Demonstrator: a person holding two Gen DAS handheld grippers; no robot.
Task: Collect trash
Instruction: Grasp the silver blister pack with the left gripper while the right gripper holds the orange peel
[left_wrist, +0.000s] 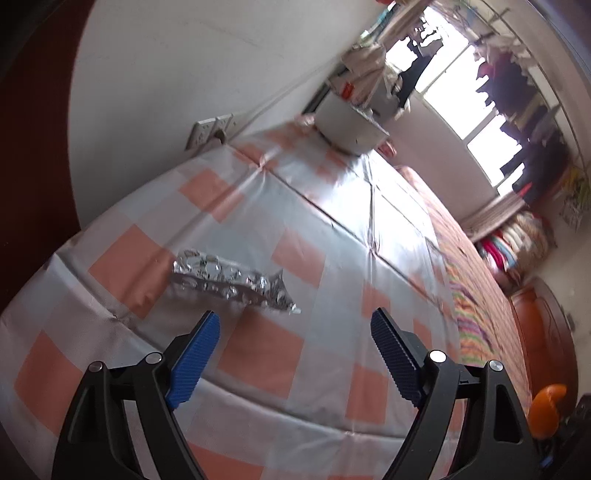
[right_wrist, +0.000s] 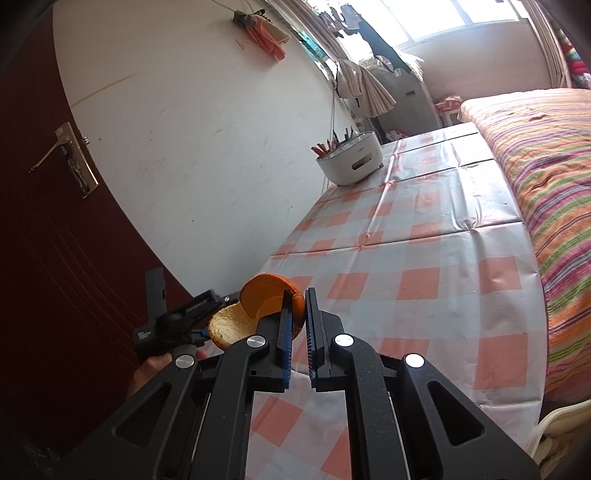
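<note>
A crumpled silver foil wrapper (left_wrist: 231, 282) lies on the orange-and-white checked tablecloth (left_wrist: 332, 221). My left gripper (left_wrist: 295, 321) is open, its blue pads just short of the wrapper and a little above the table. My right gripper (right_wrist: 298, 295) is shut on an orange peel (right_wrist: 266, 301), which curls out to the left of the fingertips above the table's near left edge. The peel also shows at the lower right of the left wrist view (left_wrist: 546, 408). The left gripper's body and the hand holding it show in the right wrist view (right_wrist: 173, 321).
A white round bin (right_wrist: 351, 162) with pens or sticks in it stands at the far end of the table by the wall; it also shows in the left wrist view (left_wrist: 349, 127). A bed with a striped cover (right_wrist: 546, 166) runs along the table's right side. A dark red door (right_wrist: 55, 221) is at the left.
</note>
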